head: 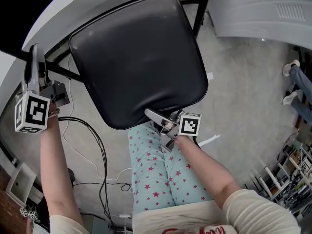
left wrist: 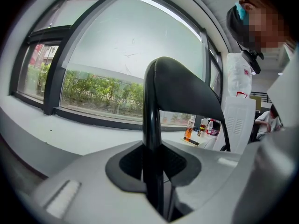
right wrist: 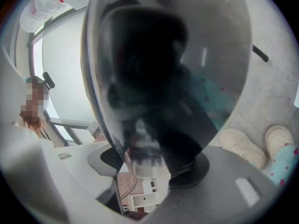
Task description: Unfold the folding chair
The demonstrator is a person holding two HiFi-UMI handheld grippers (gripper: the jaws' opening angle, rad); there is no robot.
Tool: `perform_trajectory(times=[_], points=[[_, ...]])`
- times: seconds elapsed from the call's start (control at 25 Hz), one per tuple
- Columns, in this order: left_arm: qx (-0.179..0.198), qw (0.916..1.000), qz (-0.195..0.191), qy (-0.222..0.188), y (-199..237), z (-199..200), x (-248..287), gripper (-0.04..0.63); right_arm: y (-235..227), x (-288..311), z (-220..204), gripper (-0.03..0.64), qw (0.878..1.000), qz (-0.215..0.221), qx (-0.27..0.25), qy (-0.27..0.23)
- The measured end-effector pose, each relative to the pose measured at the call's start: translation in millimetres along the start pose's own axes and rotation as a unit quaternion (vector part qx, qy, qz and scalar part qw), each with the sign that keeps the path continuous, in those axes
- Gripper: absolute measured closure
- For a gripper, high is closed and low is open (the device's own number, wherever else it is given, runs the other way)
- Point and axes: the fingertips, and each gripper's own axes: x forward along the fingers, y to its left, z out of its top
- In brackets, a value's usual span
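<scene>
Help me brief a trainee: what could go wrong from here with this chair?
The right tongs pinch only the front edge of the seat, so it may slip free. The person's legs stand close to that edge and could be struck. Cables on the floor might snag the frame.

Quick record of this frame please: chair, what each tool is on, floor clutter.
chair: black seat faces up at the head view; whether it is fully down cannot be told
left tool: shut on the chair's black frame tube
right tool: shut on the seat's near edge
floor: grey, with black cables at the left
person: stands at the seat's near edge, in starred trousers
</scene>
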Motion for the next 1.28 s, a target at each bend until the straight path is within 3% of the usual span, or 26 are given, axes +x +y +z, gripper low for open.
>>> perform_trajectory(times=[0.2, 0.48, 0.64, 0.76, 0.84, 0.96, 1.12, 1.28], points=[[0.007, 0.9999, -0.001, 0.013, -3, -3, -10, 0.515, -11, -1, -4, 0.327, 1.0, -0.002, 0.003, 0.007], [-0.026, 0.9993, 0.026, 0.0, -2, -2, -12, 0.517, -7, -2, -3, 0.328, 1.0, 0.015, -0.016, -0.003], [-0.061, 0.998, 0.01, 0.011, -3, -20, -20, 0.493, -8, -2, 2, 0.312, 1.0, 0.006, -0.025, -0.011], [-0.059, 0.9974, 0.026, 0.034, -6, -53, -52, 0.437, -15, -4, 1, 0.274, 0.999, -0.028, -0.035, -0.01], [-0.056, 0.996, 0.042, 0.054, -16, -80, -78, 0.43, -21, -8, 1, 0.188, 0.998, -0.057, -0.041, -0.007], [-0.104, 0.988, 0.07, 0.091, -33, -124, -117, 0.43, -27, -13, 3, 0.178, 0.995, -0.091, -0.046, -0.005], [-0.192, 0.9647, 0.117, 0.137, -63, -178, -163, 0.43, -32, -32, 1, 0.164, 0.989, -0.139, -0.029, -0.034], [-0.222, 0.9517, 0.128, 0.169, -104, -190, -190, 0.432, -30, -61, -16, 0.166, 0.976, -0.205, -0.014, -0.074]])
